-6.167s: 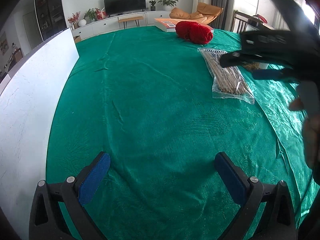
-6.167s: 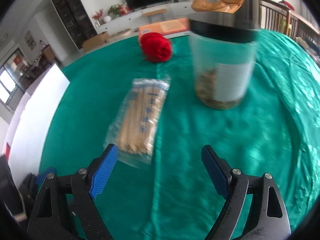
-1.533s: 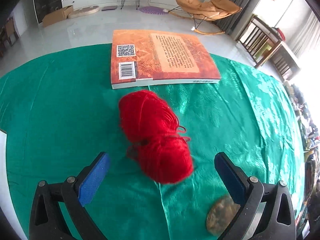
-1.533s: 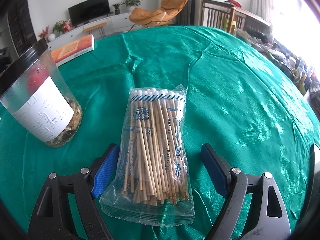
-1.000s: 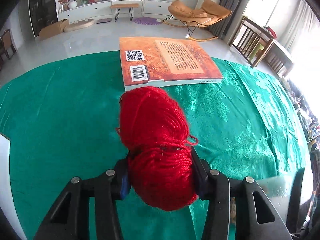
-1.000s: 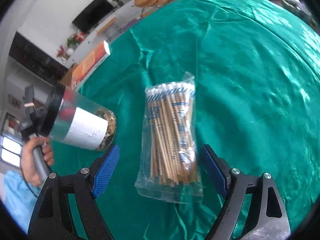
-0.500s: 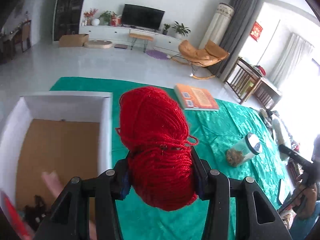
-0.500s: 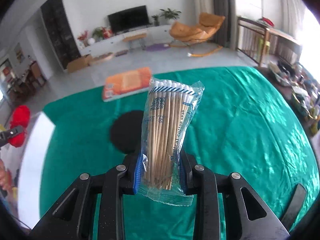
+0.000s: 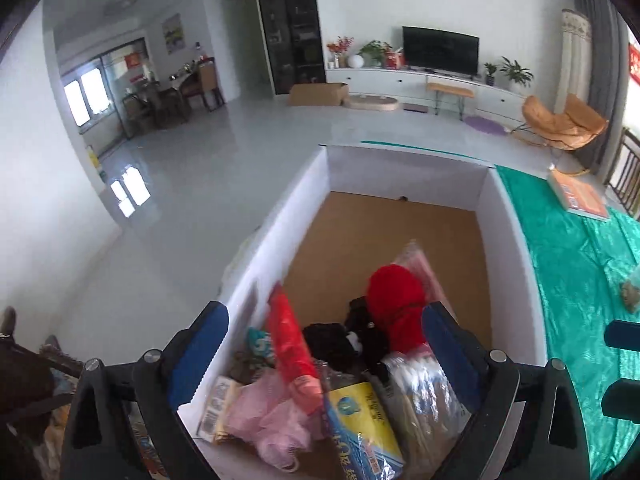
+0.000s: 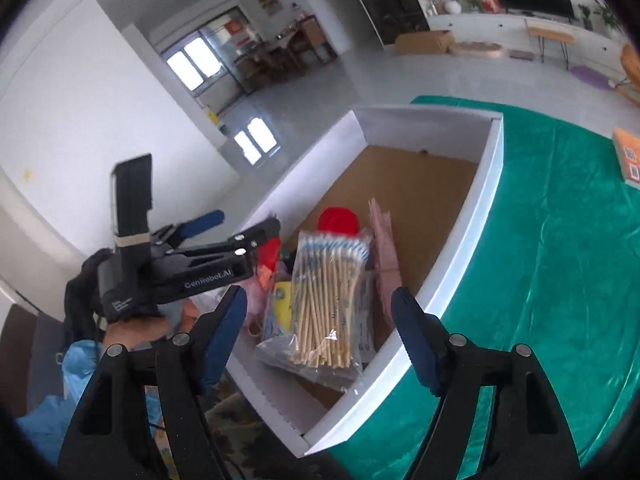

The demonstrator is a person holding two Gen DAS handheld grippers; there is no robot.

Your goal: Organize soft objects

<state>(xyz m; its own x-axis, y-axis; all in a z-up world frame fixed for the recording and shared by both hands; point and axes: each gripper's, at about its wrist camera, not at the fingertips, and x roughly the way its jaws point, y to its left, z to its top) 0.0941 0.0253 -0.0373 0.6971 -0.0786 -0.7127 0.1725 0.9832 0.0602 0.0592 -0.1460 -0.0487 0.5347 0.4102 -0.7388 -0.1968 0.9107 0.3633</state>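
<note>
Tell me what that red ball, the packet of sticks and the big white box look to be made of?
The red ball looks like wound yarn, matte and fuzzy, with strands showing. The packet of sticks seems to be wooden cotton swabs with white tips in a clear, glossy plastic bag. The white box looks like cardboard or foam board: smooth white walls, with a plain brown floor.

left hand-held gripper (image 9: 324, 354): jaws spread wide, empty, above white box (image 9: 516, 248) | red yarn ball (image 9: 396, 304) inside box among packets | green-clothed bench (image 9: 580, 280) beside box
</note>
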